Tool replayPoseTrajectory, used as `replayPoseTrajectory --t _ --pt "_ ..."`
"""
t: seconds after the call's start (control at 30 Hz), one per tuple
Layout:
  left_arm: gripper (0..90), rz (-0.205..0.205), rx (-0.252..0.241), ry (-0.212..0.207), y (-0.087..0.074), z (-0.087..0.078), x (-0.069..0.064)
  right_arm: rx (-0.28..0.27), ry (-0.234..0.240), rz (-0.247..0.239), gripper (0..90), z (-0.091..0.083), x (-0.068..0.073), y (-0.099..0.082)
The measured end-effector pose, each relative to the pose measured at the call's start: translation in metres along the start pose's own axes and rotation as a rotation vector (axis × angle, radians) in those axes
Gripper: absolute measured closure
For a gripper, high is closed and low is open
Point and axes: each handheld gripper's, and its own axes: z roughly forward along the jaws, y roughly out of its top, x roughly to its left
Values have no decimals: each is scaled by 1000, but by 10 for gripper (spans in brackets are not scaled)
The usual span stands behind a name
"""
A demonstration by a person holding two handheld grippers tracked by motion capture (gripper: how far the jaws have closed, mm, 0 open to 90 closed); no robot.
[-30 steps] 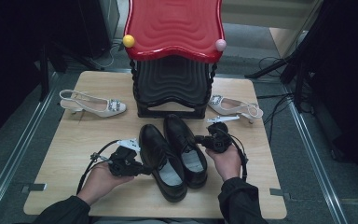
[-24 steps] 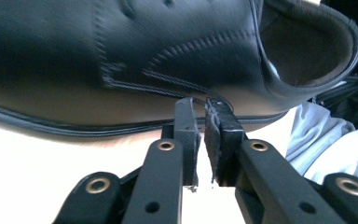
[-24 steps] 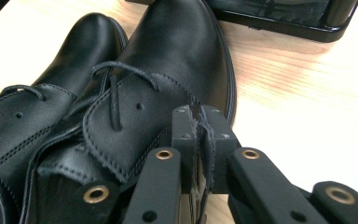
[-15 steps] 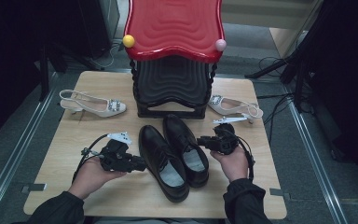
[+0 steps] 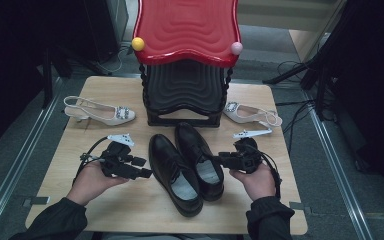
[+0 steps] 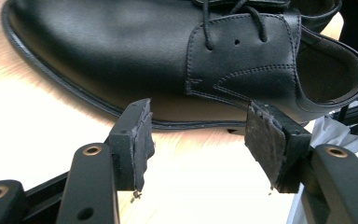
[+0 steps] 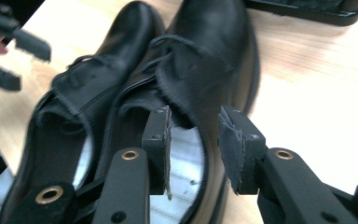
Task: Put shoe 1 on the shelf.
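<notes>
Black lace-up shoes: a pair side by side at the middle of the wooden table [image 5: 130,205], toes pointing away from the person toward the stool; the left shoe [image 5: 174,172] lies slightly nearer the person than the right shoe [image 5: 200,160], the two touching or nearly so along their inner sides.
Left gripper [image 5: 142,174]: held level just beside the left shoe's outer side, tips pointing at it; jaws have just been opening and stand spread, nothing between them, pads [image 6: 142,135] just clear of the sole edge.
Right gripper [image 5: 219,160]: just beside the right shoe's outer side near its opening; jaws have just been opening and stand apart. In the right gripper view they straddle the shoe's collar without pressing on it.
Stool [image 5: 187,60]: red wavy seat over black stacked seats, at the table's far edge behind the shoes.
Pale slingback pumps: one [image 5: 99,111] left of the stool, one [image 5: 252,114] right of it, well apart from the black pair.
</notes>
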Motion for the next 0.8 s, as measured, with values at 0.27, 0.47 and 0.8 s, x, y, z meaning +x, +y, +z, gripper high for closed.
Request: replayPoseTrajectory --t 0.27,0.47,0.8 --pt "375 -6 -11 3 1 -8 7 43 25 -50 635 3 20 -1" --pt "353 -3 -26 8 2 -13 11 71 41 -95 599 10 35 -3" --pt "350 0 -36 10 5 -16 13 118 54 -149 577 25 52 -6"
